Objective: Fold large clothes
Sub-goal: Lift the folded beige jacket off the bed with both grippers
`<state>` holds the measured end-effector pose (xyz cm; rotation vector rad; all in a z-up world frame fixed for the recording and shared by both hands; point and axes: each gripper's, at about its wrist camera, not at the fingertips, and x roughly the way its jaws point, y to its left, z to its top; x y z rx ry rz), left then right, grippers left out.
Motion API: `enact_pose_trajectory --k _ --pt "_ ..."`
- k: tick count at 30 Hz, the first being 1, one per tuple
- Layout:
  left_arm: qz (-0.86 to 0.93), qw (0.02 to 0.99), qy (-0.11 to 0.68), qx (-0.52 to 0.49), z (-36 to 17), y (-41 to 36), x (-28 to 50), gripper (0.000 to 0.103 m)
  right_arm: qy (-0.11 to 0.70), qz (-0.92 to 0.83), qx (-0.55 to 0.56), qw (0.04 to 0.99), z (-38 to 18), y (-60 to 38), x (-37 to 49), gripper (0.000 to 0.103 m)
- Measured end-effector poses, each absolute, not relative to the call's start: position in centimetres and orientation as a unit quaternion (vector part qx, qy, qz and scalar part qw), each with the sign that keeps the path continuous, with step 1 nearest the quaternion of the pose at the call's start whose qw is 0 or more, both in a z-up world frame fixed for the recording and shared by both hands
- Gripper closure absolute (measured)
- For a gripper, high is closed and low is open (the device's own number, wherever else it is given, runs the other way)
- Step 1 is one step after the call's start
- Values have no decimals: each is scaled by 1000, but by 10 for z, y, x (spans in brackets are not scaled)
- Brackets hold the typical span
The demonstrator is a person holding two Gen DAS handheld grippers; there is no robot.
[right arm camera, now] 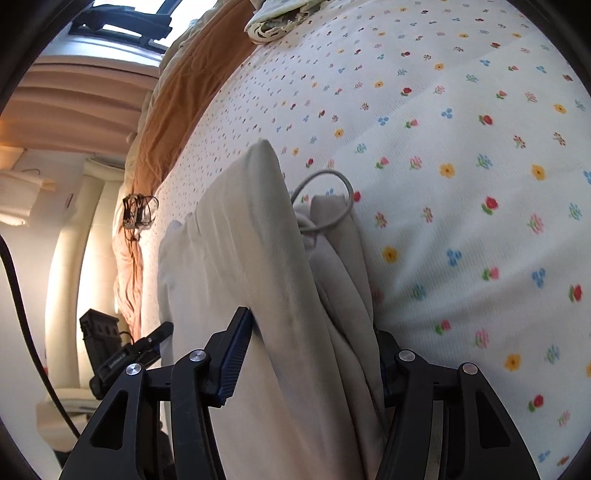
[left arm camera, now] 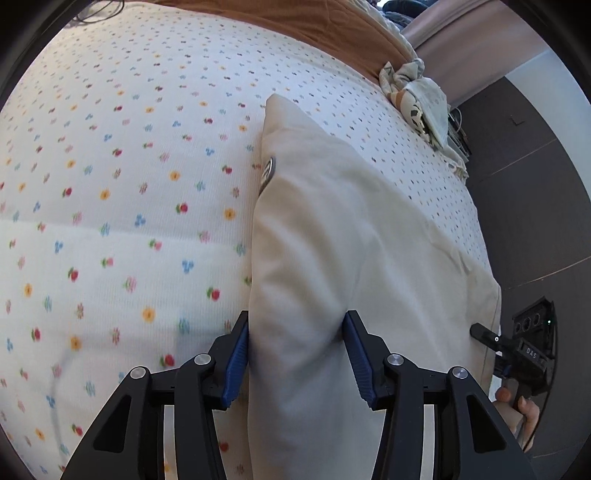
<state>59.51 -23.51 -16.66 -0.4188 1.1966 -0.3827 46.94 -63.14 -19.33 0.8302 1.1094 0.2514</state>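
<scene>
Both cams sit just behind their own fingers, tilted down at the bed, very close. Shared: cream garment [left arm camera: 332,240], flowered sheet [left arm camera: 129,166], orange blanket [left arm camera: 295,22]. Left view catches the right gripper [left arm camera: 480,330] at its right edge; right view catches the left gripper [right arm camera: 162,332] at its left

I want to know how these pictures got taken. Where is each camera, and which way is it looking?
Left wrist: on the left gripper, facing down its fingers at the beige garment it grips; a hand shows.
Right wrist: on the right gripper, clamping the same garment's bunched folds and drawstring.
Shared: garment, flowered bedsheet, patterned cloth, each other's gripper.
</scene>
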Motion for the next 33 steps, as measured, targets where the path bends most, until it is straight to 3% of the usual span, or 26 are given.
enact_pose_trajectory --k 1,3,9,15,33 --pt "-175 791 555 -191 -166 -236 598 54 509 111 383 763 -193 -631 471 50" --pt "-170 794 553 -187 -165 -239 603 59 508 91 384 766 -193 -631 475 65" --pt "-166 811 539 -154 -152 -246 597 78 490 68 364 789 -177 -623 470 84" --pt "-171 829 513 -144 -121 -244 580 85 460 74 346 815 -141 -611 454 87" --pt "-186 881 413 -137 10 -229 481 88 346 100 308 881 -15 -575 347 88"
